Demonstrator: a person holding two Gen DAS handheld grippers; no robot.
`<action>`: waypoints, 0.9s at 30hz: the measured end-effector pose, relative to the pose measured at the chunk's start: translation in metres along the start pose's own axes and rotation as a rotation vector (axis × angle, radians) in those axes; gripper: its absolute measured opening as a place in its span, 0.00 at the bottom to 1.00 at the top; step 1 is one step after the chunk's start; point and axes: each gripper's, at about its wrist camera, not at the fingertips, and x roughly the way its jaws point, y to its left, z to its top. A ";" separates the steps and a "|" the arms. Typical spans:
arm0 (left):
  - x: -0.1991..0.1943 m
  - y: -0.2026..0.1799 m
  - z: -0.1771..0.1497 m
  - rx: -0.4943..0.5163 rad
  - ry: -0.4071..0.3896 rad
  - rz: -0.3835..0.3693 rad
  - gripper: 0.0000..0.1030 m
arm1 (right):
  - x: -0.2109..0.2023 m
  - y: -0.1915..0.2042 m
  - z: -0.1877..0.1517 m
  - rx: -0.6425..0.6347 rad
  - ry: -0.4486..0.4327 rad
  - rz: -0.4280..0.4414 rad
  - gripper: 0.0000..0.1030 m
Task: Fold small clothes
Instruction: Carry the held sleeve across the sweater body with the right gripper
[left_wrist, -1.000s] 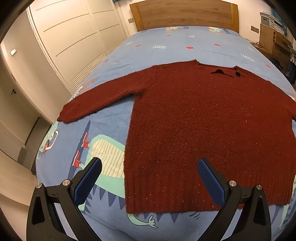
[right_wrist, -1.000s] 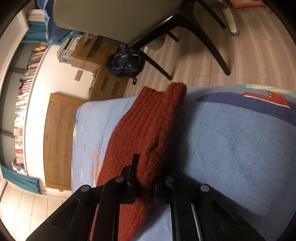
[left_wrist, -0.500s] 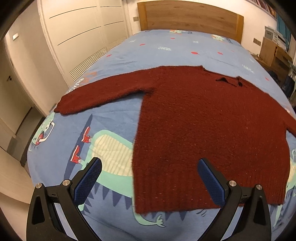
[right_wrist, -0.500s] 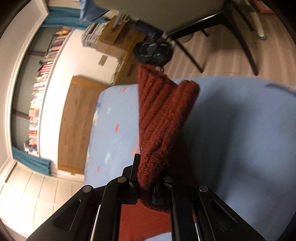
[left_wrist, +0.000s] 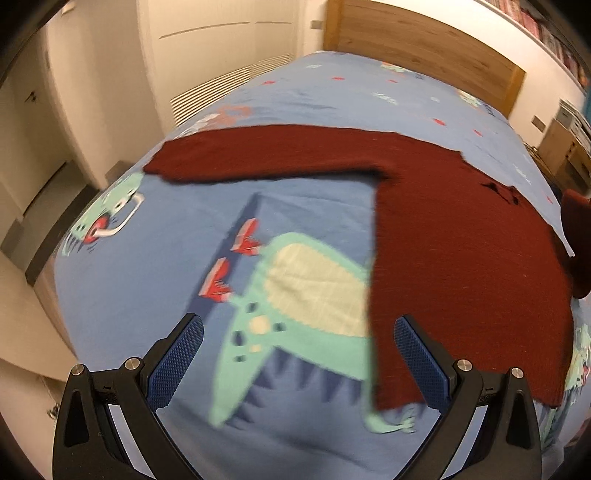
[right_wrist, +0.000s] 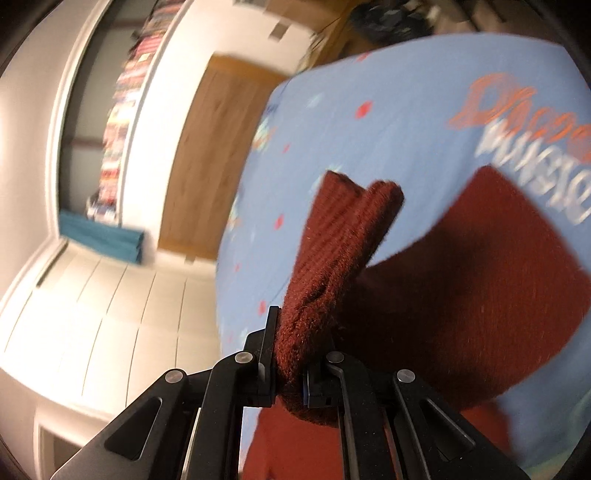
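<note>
The sweater (left_wrist: 461, 236) lay flat on the bed (left_wrist: 155, 258), body spread over the blue dinosaur cover and one sleeve (left_wrist: 266, 155) stretched straight out from it toward the bed's edge by the wardrobe (left_wrist: 221, 55). The left gripper (left_wrist: 295, 358) hovered over the cover just beside the sweater's hem, its jaws wide apart with nothing between them; one blue pad (left_wrist: 421, 365) sat over the hem's corner, the other over the printed dinosaur (left_wrist: 310, 299). The right gripper (right_wrist: 290, 373) had its jaws clamped tight on the cuff (right_wrist: 332, 266) of the other sleeve, and the ribbed cuff stood up out of the grip, bunched into a fold, lifted clear of the cover. Behind that raised cuff, the sweater's body showed as a dark red slab on the bed, next to blurred lettering on the cover. The headboard (right_wrist: 218, 147) sat at the far end of the bed from the sweater. Both views were smeared with motion blur.
</note>
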 end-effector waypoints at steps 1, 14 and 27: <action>0.000 0.010 0.000 -0.012 0.004 0.005 0.99 | 0.012 0.013 -0.013 -0.013 0.019 0.015 0.08; 0.004 0.093 -0.012 -0.119 0.026 0.024 0.99 | 0.114 0.095 -0.145 -0.117 0.221 0.107 0.08; 0.013 0.116 -0.008 -0.178 0.011 0.024 0.99 | 0.178 0.098 -0.239 -0.366 0.403 -0.047 0.08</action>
